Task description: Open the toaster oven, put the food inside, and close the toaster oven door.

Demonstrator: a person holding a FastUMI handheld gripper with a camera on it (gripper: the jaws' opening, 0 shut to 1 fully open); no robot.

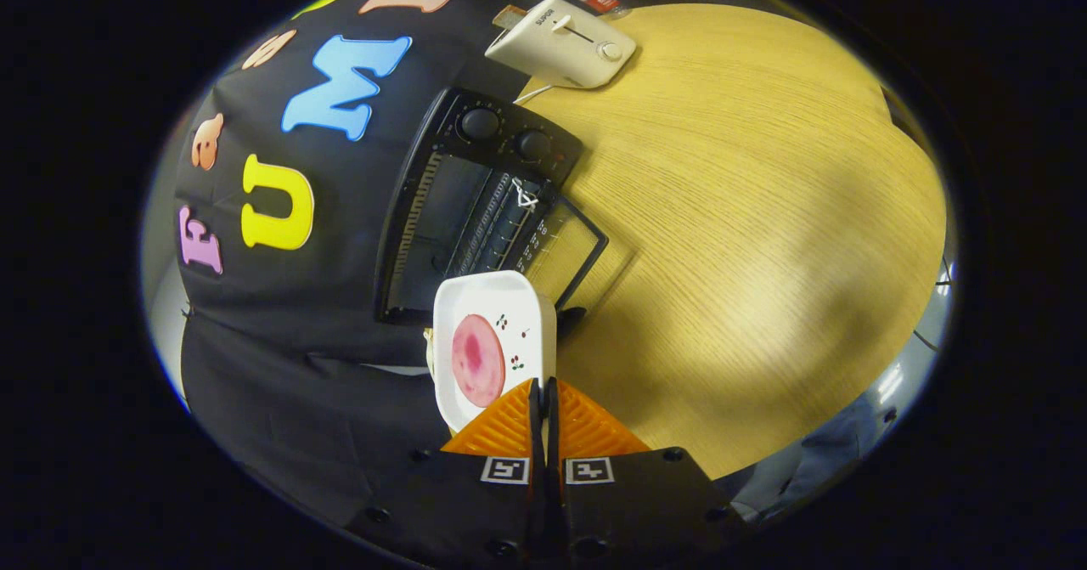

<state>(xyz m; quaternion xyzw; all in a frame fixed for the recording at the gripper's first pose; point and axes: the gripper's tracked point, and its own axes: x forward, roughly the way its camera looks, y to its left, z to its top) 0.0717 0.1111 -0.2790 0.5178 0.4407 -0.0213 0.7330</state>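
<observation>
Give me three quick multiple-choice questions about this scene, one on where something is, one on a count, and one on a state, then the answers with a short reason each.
1. Where is the white toaster?
A. Beyond the toaster oven, on the wooden table
B. Inside the toaster oven
C. Between the fingers

2. How many round knobs show on the toaster oven?
A. None
B. Two
C. Five

3. What state is the toaster oven door in?
A. Shut tight
C. Taken off and lying on the floor
B. Swung open

Answers:
1. A: it sits on the wooden table past the oven's knob end.
2. B: two dark knobs sit side by side on its control panel.
3. B: the glass door hangs away from the cavity, and the rack inside is exposed, while the gripper holds the white plate by its rim, a pink slice of food on it.
</observation>
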